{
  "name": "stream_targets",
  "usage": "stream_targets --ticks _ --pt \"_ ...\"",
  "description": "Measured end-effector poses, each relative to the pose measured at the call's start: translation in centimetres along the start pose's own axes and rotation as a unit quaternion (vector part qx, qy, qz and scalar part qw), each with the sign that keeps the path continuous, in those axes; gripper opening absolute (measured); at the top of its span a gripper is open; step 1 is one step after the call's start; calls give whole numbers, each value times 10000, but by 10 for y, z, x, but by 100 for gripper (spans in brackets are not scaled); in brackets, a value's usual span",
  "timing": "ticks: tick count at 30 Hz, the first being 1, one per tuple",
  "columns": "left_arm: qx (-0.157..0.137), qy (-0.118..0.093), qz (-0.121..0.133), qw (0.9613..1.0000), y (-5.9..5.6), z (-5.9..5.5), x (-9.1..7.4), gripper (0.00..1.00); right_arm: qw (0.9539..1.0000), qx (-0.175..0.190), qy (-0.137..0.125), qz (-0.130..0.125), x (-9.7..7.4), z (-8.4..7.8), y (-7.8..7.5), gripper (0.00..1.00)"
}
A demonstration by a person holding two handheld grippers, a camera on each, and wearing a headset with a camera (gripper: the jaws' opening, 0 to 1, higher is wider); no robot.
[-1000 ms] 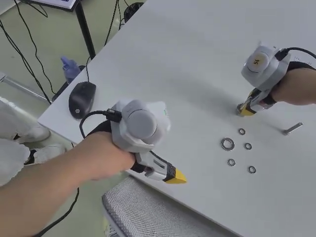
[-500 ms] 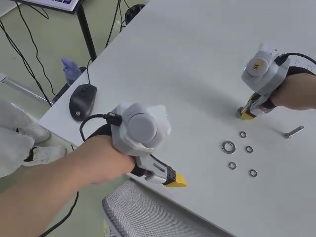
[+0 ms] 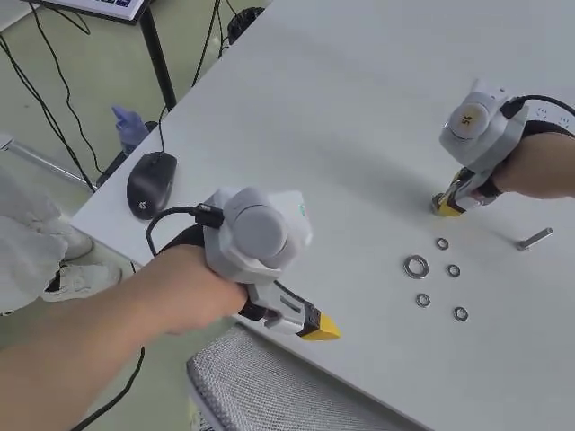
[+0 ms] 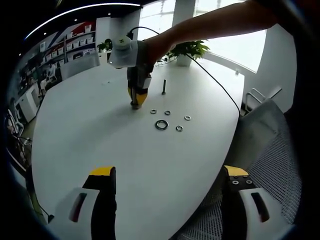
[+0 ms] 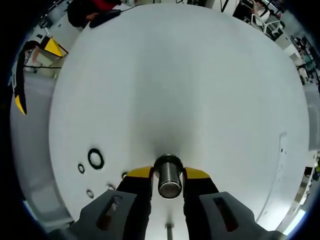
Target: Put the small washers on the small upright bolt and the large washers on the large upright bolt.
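The large bolt [image 5: 170, 184], a thick metal cylinder seen end-on in the right gripper view, is clamped between the yellow-tipped fingers [image 5: 138, 173] of the right gripper [image 5: 168, 173]; in the head view this gripper points steeply down, with the bolt's lower end at the white tabletop [image 3: 341, 117]. Just beside it, toward the person, the washers lie flat and apart from one another: one large washer [image 3: 415, 266] with four small washers [image 3: 442, 243] scattered around it. The small bolt [image 3: 534, 238] rests on the tabletop near the washers, to their right in the head view, and looks to be lying on its side. The left gripper [image 3: 319, 325] hangs by the tabletop's near edge, well apart from the washers, and its own view shows its fingers spread wide with nothing between them. Below that edge is the grey mesh of a chair [image 3: 269, 386], and a black mouse [image 3: 150, 184] sits at the tabletop's left corner, its cable running off the edge
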State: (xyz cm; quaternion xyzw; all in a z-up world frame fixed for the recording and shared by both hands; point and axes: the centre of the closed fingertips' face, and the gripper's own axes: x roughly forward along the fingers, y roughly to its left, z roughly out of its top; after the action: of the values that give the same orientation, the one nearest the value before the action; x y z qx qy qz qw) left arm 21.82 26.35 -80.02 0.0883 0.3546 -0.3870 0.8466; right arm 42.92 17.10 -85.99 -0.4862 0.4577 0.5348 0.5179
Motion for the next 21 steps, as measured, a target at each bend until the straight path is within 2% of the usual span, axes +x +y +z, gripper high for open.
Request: stream_targets --ticks 7,11,16,21 --pt "1 29 8 10000 1 -2 -1 87 10000 -28 -36 36 2 2 -2 25" --pt "-4 30 11 10000 0 -2 -1 87 9999 -41 -120 88 2 4 1 36" --pt "-16 43 27 10000 1 -2 -2 87 9997 0 -196 156 -1 4 1 46" --pt "-5 24 39 10000 0 0 -2 87 9995 -52 -223 199 -6 4 4 47"
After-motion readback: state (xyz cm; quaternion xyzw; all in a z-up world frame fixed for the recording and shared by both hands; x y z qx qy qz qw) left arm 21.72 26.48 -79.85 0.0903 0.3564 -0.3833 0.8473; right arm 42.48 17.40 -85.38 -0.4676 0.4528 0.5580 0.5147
